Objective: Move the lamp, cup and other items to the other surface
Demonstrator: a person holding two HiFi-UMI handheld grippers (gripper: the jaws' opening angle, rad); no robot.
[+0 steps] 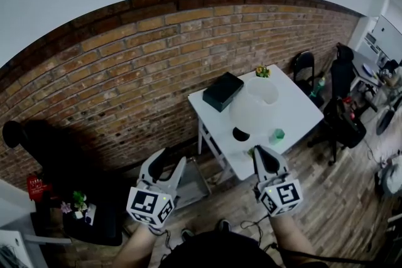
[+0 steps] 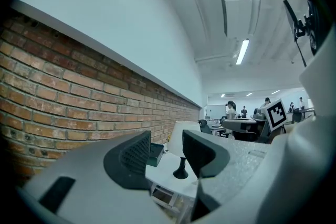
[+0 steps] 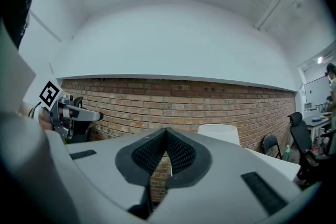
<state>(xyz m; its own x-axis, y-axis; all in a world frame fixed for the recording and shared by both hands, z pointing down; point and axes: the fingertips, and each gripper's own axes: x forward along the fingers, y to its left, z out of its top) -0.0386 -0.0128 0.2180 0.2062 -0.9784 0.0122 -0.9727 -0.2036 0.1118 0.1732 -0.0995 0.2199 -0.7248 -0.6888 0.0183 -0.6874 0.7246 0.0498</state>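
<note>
A white table (image 1: 301, 107) stands against the brick wall. On it are a lamp (image 1: 254, 107) with a white shade and black foot, a black box (image 1: 223, 91), a small potted plant (image 1: 262, 71) and a green cup (image 1: 277, 135). My left gripper (image 1: 168, 159) hovers over the floor left of the table, its jaws a little apart and empty. In the left gripper view (image 2: 166, 147) the lamp (image 2: 178, 131) and box (image 2: 155, 152) show through that gap, well ahead. My right gripper (image 1: 260, 150) is shut and empty at the table's front edge. In the right gripper view (image 3: 166, 139) the lamp shade (image 3: 219, 132) stands to its right.
A low dark stand (image 1: 94, 223) with small plants is at the bottom left, with a red item (image 1: 36, 185) beside it. A black chair (image 1: 304, 63) stands behind the table. Office chairs and desks (image 1: 348, 110) crowd the right. Wooden floor lies between me and the table.
</note>
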